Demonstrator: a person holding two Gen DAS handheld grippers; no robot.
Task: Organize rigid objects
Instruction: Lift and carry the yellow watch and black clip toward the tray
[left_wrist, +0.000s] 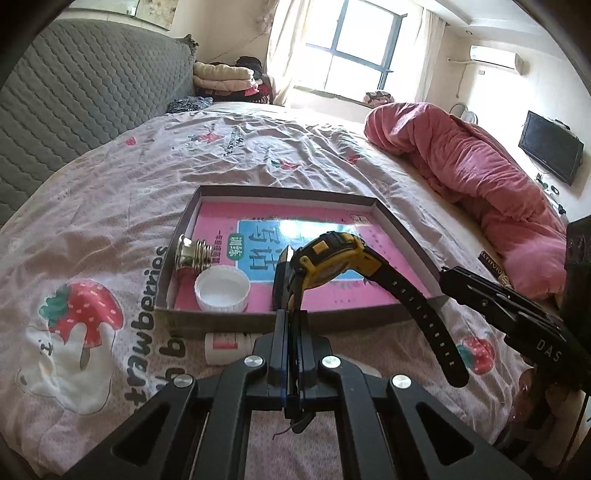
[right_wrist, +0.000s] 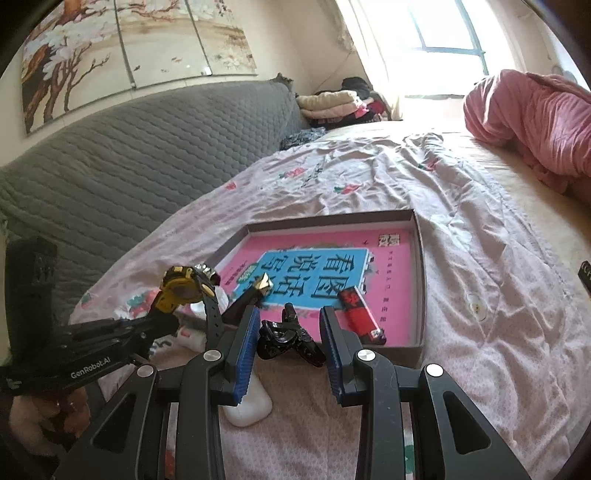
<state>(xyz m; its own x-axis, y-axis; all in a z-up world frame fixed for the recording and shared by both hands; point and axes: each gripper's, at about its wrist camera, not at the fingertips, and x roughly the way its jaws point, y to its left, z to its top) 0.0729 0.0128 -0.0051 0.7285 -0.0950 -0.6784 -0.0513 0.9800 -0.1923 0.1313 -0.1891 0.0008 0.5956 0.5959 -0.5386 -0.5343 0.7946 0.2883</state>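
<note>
rigid objects were partly sorted: cap (left_wrist: 222, 288), gold fitting (left_wrist: 192, 253) and lighter (right_wrist: 360, 314) lay in the box (left_wrist: 402, 229), my left gripper (left_wrist: 292, 295) pinched the watch (left_wrist: 328, 262) over its near edge, my right gripper (right_wrist: 290, 328) held the black clip (right_wrist: 288, 338) short of it.

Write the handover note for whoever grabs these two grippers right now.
Left gripper: shut on the strap of the yellow watch, held up over the box's near edge.
Right gripper: part open around the black hair claw; whether the pads grip it cannot be told.
In the cardboard box: gold cap, white lid, red lighter.
Still on the bedsheet: white case, small white bottle.
Left: box the watch and claw, then the case and bottle.
</note>
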